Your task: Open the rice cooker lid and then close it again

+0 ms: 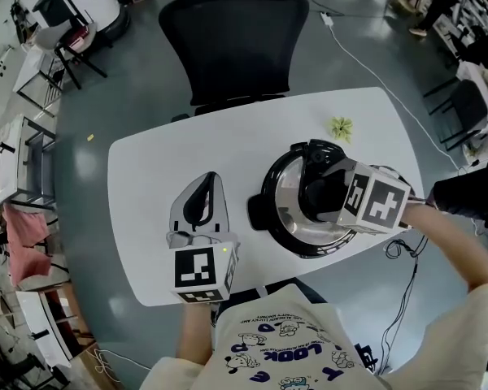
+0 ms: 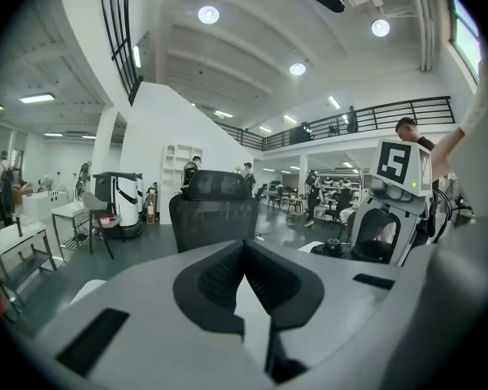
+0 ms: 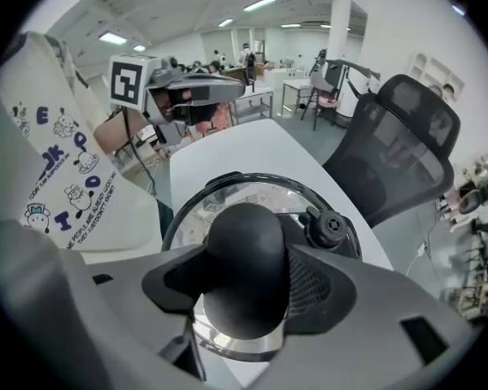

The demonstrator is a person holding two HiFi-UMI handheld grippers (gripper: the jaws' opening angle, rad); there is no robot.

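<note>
My right gripper [image 3: 246,284] clamped on lid knob [image 3: 244,232]; glass lid [image 3: 228,195] down on rice cooker [image 1: 268,210]. My left gripper [image 2: 244,247] closed, empty, over table [image 1: 142,218]. Shirt [image 1: 309,352] print: "LOOK".

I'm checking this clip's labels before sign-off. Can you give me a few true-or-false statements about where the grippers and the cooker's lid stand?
1. The right gripper has its jaws on either side of the lid's black knob. True; the pads look pressed against it.
2. The left gripper grips the rice cooker. False: it is over the left part of the table, apart from the cooker, with its jaws together and nothing between them.
3. The lid lies flat on the table beside the cooker. False: it sits on the cooker.
4. A small green thing lies on the table beyond the cooker. True.
</note>
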